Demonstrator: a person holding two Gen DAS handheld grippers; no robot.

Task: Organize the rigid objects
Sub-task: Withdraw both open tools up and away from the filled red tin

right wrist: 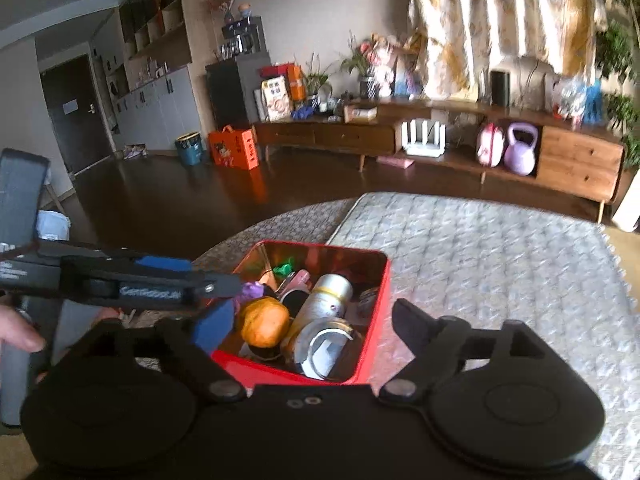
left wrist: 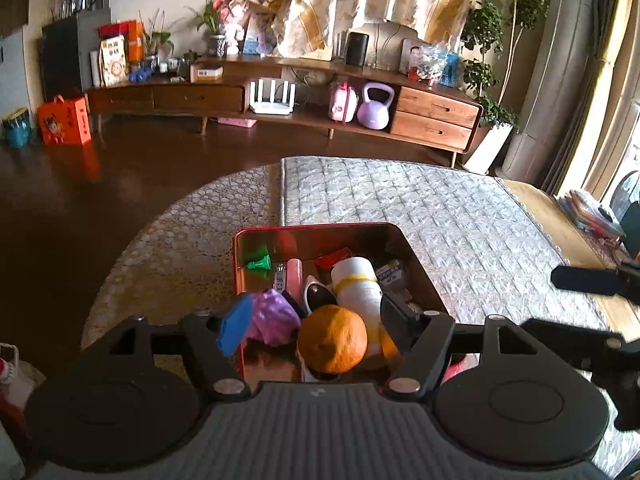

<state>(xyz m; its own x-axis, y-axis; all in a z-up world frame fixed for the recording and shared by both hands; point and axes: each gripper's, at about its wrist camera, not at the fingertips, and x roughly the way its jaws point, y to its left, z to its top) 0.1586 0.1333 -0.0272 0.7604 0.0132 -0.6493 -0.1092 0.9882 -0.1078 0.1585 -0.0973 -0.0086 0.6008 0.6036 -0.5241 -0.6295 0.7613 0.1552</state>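
The red metal box with the shiny inner walls (left wrist: pixel 256 236) stands on a table covered by a grey quilted cloth (left wrist: pixel 460 216), near the rounded left edge of this table. In the box lie an orange fruit (left wrist: pixel 333 339), a white cylinder bottle with a yellow band (left wrist: pixel 356 280), a purple crumpled object (left wrist: pixel 272 312), a small green plastic piece (left wrist: pixel 259 266) and a pink stick (left wrist: pixel 295 274).

The left wrist view looks into the box from its near side. The left gripper (left wrist: pixel 310 322) hangs above the near part of the box with the jaws wide apart; the fruit is seen between them but no pad touches it. One finger carries a blue pad (left wrist: pixel 236 328). At the right border of this view a part of the other black tool appears.

The right wrist view shows what the first does not: the outer red wall of the box (right wrist: pixel 376 320), an open metal can (right wrist: pixel 328 344) at the near corner, and a hand (right wrist: pixel 16 328) at the left border. The right gripper (right wrist: pixel 310 326) also stands wide, holding nothing, with its right finger (right wrist: pixel 412 320) outside the box wall over the cloth. The left gripper (right wrist: pixel 224 280) crosses here from the left side.

To the right of the box the cloth is free. To the left the table edge is close, and behind it is the dark floor (right wrist: pixel 180 200).
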